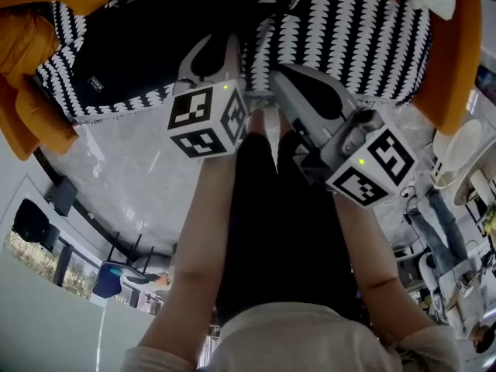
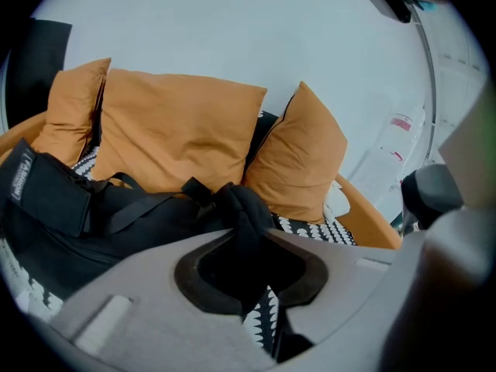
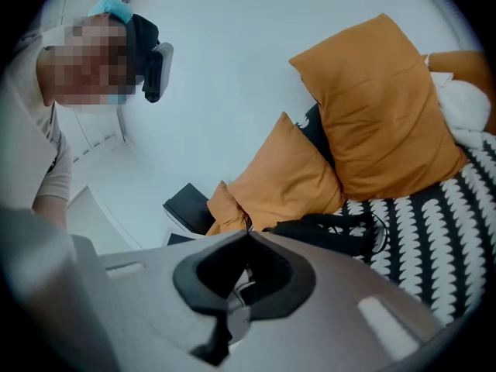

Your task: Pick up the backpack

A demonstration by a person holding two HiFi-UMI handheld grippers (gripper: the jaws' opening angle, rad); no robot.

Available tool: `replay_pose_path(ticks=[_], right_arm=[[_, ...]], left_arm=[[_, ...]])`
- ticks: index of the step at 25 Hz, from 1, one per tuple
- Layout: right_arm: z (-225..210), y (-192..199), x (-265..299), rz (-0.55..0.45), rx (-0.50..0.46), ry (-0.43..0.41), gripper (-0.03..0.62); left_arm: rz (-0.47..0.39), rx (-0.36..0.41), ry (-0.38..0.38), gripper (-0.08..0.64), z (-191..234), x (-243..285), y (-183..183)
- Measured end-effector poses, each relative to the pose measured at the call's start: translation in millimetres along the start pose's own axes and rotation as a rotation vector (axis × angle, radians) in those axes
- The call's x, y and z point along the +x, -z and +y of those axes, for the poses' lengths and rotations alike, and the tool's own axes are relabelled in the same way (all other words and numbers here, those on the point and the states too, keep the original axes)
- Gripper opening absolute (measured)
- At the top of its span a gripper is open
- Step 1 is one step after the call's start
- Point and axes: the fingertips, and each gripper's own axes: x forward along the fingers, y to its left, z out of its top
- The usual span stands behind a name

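Sofa comes first, since it is the biggest thing I see: the sofa (image 1: 353, 41) has a black and white cover and fills the top of the head view. Orange cushions (image 2: 182, 130) lean along its back, three of them side by side in the left gripper view. The backpack (image 1: 128, 56) is black and lies on the sofa seat, on the left side, in front of the cushions and touching them. A white soft thing (image 3: 465, 107) sits at the far right end of the sofa, but I cannot tell what it is. The person's two bare arms (image 1: 198, 262) reach out to the sofa, one behind each claw. The left gripper (image 2: 248, 246) is at the right end of the backpack, and its jaws are squeezed tight on a bunched black bit of the backpack that runs down through the hole between them. A black strap (image 2: 136, 211) runs from that bunch across the top of the bag. The right gripper (image 3: 248, 237) is just beside the left one, at the front edge of the seat. Its jaws are pressed together at the tips, and I see nothing gripped there. Something pale shows through the hole behind the tips, but I cannot tell what.
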Motion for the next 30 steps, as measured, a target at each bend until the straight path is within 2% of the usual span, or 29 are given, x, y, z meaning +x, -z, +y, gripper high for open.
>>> replay_pose_path(ticks=[13, 16, 20, 24, 30], right_arm=[[40, -19, -21, -0.026, -0.003, -0.024, 0.003], [53, -30, -22, -0.027, -0.027, -0.037, 0.003], [72, -42, -33, -0.031, -0.032, -0.044, 0.003], [85, -54, -42, -0.046, -0.064, -0.068, 0.003], [122, -82, -41, -0.078, -0.114, -0.092, 0.003]], left_arm=[[-0.046, -0.020, 0.044, 0.054, -14, -66, -25], [-0.063, -0.001, 0.048, 0.054, -18, -80, -39], [-0.099, 0.001, 0.052, 0.052, -32, -104, -60], [-0.183, -0.010, 0.065, 0.052, -46, -121, -80], [-0.227, -0.023, 0.086, 0.052, -37, -152, -106]])
